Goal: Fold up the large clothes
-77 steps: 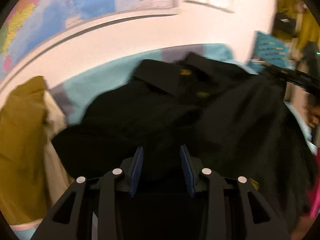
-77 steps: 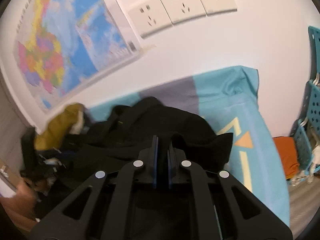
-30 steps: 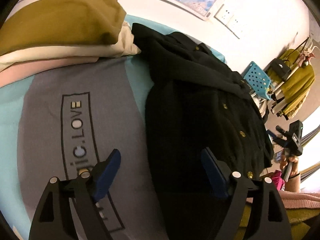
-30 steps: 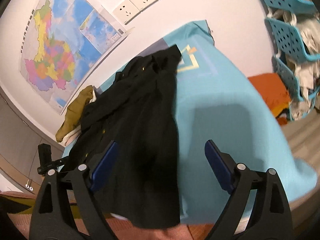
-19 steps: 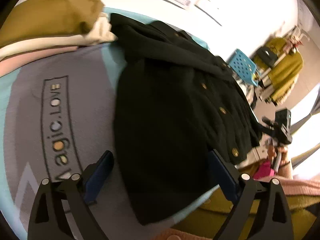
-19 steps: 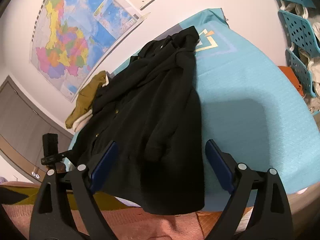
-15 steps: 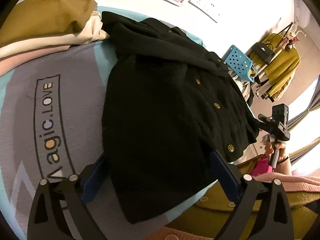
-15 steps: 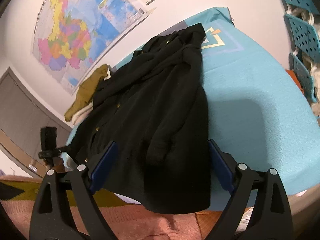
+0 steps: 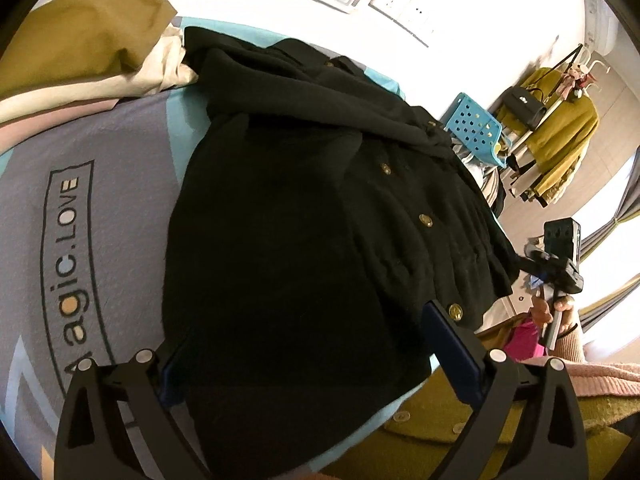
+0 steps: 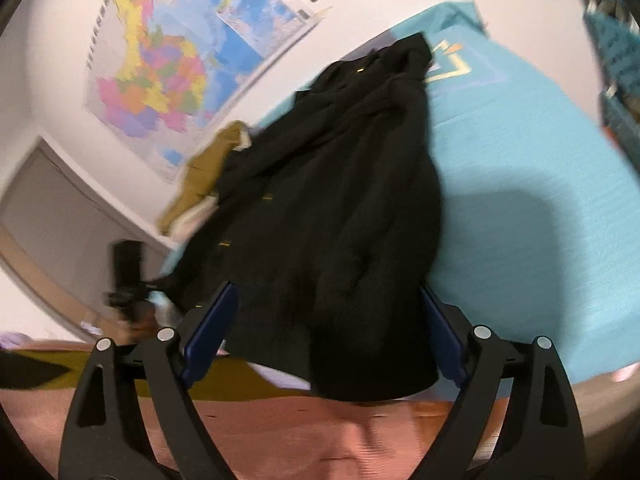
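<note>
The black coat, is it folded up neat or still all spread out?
Spread out, not neatly folded. The black coat lies lengthwise over the blue cover, its hem hanging over the edge.

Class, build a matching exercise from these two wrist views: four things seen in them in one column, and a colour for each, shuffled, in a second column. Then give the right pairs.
Things:
1. coat
2. bedspread
3. folded garment on top of the pile
4. storage basket

Colours:
A. mustard
B. blue with round holes
C. black with gold buttons
D. turquoise

Pairs: 1-C, 2-D, 3-A, 4-B
</note>
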`<state>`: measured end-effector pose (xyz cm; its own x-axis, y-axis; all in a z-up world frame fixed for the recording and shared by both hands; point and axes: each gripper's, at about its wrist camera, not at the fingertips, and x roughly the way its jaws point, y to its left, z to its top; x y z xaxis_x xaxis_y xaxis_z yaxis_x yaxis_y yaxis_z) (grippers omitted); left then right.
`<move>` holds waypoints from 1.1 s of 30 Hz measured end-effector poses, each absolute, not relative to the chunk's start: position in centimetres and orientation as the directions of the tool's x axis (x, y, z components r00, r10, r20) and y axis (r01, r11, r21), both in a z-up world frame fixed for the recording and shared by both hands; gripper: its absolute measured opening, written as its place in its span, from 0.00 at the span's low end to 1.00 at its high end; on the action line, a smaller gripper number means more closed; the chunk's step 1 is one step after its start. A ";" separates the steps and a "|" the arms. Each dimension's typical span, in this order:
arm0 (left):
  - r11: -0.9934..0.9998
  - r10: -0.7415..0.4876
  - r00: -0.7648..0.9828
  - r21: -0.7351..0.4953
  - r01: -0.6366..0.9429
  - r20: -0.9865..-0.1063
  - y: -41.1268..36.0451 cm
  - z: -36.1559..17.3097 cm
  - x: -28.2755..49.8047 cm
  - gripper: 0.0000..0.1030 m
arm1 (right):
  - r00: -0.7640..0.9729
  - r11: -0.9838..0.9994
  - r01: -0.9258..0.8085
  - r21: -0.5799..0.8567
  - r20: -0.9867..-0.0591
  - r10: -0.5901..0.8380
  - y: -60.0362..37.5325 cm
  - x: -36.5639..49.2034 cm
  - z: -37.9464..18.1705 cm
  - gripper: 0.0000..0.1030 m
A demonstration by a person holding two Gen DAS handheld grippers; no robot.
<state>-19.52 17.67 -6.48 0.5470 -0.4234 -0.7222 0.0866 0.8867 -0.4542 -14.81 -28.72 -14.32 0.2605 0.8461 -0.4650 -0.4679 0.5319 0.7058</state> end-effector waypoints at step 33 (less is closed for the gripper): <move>0.822 -0.468 0.540 -0.569 -0.025 -0.700 20.0 -6.7 -20.7 0.57 | 0.284 0.502 -0.439 0.745 -0.416 0.864 -29.5 -15.6 -15.4 0.67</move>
<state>-20.71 20.02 -6.66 0.5396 -0.4683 -0.6997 -0.0252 0.8217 -0.5693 -15.62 -29.47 -15.40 0.2836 0.8642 -0.4156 -0.4391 0.5023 0.7449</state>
